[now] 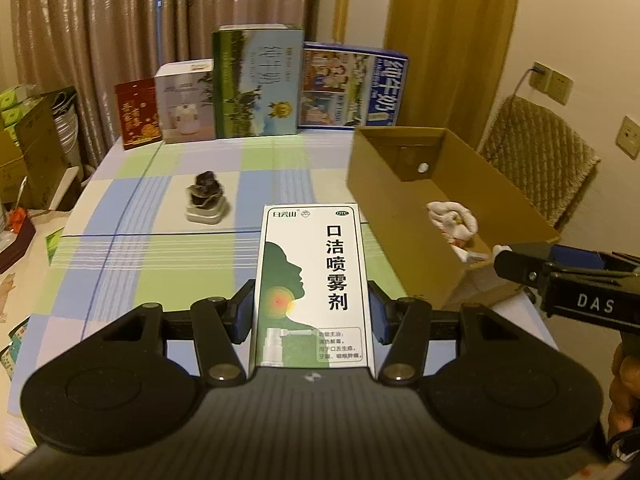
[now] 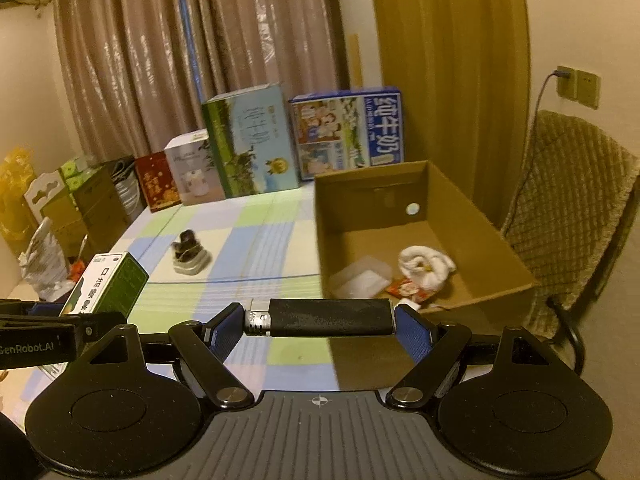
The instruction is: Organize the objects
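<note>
The spray box (image 1: pixel 312 288) hides its own lower end behind the left gripper (image 1: pixel 312 316) body.

Green-and-white spray box (image 1: pixel 312 284), pastel checked tablecloth (image 1: pixel 160 248), brown carton (image 1: pixel 384 196)

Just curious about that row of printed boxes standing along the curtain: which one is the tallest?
The green carton printed with a meadow scene, second from the right. Its top rises above the blue carton, the white box and the small red box.

Four upright cartons (image 1: pixel 256 84), one cardboard box (image 2: pixel 420 240), two claws (image 1: pixel 312 312).
</note>
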`<state>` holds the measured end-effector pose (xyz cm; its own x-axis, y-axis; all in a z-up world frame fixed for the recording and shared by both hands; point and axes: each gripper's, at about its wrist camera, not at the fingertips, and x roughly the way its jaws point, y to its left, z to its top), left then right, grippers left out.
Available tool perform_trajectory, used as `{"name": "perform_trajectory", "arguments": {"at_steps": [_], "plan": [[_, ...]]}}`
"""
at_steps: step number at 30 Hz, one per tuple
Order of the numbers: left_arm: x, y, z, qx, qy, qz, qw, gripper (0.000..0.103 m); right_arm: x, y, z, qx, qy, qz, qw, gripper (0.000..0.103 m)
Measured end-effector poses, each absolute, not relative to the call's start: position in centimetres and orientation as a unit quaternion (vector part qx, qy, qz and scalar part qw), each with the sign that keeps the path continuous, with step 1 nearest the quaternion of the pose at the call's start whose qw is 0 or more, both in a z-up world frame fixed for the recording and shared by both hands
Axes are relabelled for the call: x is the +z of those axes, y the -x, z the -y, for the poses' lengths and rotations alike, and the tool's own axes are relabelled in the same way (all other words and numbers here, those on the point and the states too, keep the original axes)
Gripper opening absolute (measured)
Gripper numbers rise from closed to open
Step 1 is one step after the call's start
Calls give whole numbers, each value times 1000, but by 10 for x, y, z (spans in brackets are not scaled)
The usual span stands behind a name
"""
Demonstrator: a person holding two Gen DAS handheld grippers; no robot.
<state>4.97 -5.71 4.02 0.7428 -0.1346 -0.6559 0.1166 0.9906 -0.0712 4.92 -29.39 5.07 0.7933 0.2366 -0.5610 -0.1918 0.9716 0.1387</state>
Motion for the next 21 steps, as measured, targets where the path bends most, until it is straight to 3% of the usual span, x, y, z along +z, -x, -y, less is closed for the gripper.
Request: {"name": "perform_trajectory", "arguments": {"at_steps": [21], "plan": [[47,-66,142,-145,14,-354,924,50,57,-49,376,40,-30,-306,951,78]]}}
